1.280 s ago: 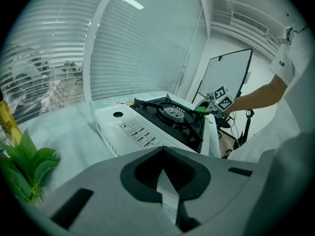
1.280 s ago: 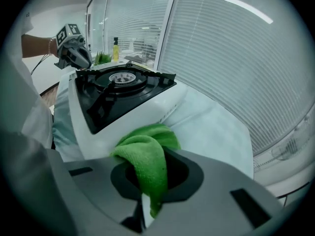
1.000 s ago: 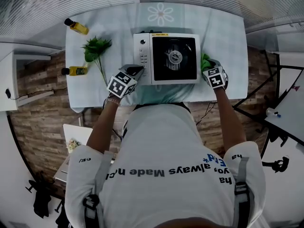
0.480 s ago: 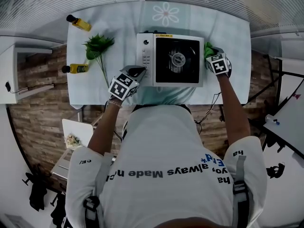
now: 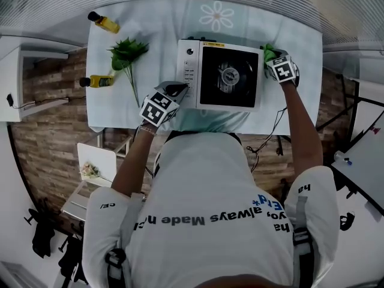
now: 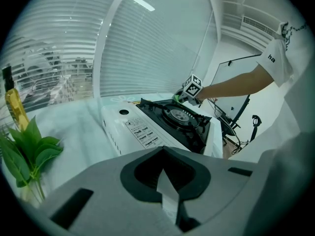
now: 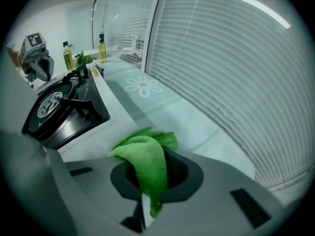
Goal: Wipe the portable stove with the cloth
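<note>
The person is wiping the portable stove [image 5: 225,77] with the green cloth [image 7: 145,166]. The stove is sitting in the middle of the surface [image 5: 150,107], and the cloth is lying at the stove's far right corner, on the white edge beside the black top. The right gripper [image 7: 146,203] is pinching the cloth: its jaws are closed on a fold, and the rest is bunching out in front. The left gripper [image 6: 170,200] is holding nothing, with its jaws pressed together. It is sitting just beside the stove's near left corner, and whether it is touching the stove cannot be told. To wipe well, the right gripper is probably going to need to push the loose bunch flat on the white edge and slide it slowly along, so that more cloth is rubbing and not just one small bump. The pinch needs to be tight, or the cloth may slip out. The black prongs around the burner [image 5: 230,75] are sticking up and could catch the cloth, so going gently there looks wise. The stove may slide on the smooth covering, so pressing the left gripper against it could help hold it in place. The plant [image 5: 127,56] and the two bottles [image 5: 103,21] are lying well apart on the left, out of the way.
</note>
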`<state>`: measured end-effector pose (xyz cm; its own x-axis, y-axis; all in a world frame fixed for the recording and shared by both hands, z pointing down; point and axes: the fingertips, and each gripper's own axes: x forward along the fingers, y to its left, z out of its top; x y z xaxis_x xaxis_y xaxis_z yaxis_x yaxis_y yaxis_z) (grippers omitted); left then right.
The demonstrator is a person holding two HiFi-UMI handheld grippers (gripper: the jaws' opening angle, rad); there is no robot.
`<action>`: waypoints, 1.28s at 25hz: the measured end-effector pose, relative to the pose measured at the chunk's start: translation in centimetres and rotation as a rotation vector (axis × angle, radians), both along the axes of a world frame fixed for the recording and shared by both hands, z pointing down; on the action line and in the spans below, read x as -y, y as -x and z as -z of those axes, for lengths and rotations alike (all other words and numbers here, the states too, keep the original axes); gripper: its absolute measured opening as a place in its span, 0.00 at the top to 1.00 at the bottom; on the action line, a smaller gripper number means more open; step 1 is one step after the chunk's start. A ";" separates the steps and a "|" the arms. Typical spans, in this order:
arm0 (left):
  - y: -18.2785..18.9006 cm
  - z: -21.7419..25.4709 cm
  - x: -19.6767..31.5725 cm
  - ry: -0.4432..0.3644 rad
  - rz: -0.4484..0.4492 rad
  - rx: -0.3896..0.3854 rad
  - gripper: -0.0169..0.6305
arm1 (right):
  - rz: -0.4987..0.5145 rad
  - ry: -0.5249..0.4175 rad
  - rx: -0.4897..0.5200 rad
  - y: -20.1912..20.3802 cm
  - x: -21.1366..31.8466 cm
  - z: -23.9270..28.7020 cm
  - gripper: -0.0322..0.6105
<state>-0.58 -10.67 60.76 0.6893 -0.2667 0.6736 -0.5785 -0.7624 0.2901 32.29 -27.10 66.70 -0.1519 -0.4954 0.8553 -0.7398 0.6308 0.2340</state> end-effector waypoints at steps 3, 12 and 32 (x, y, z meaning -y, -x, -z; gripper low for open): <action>0.1 0.0 0.1 0.004 0.007 -0.008 0.96 | 0.041 -0.017 -0.017 0.3 1.2 0.4 0.91; 0.1 -0.1 0.1 0.007 0.029 -0.019 0.96 | 0.192 0.000 -0.014 2.3 4.5 0.7 0.91; -0.1 -0.1 0.2 0.000 0.049 -0.042 0.95 | 0.582 0.284 0.059 17.5 4.4 -0.8 0.91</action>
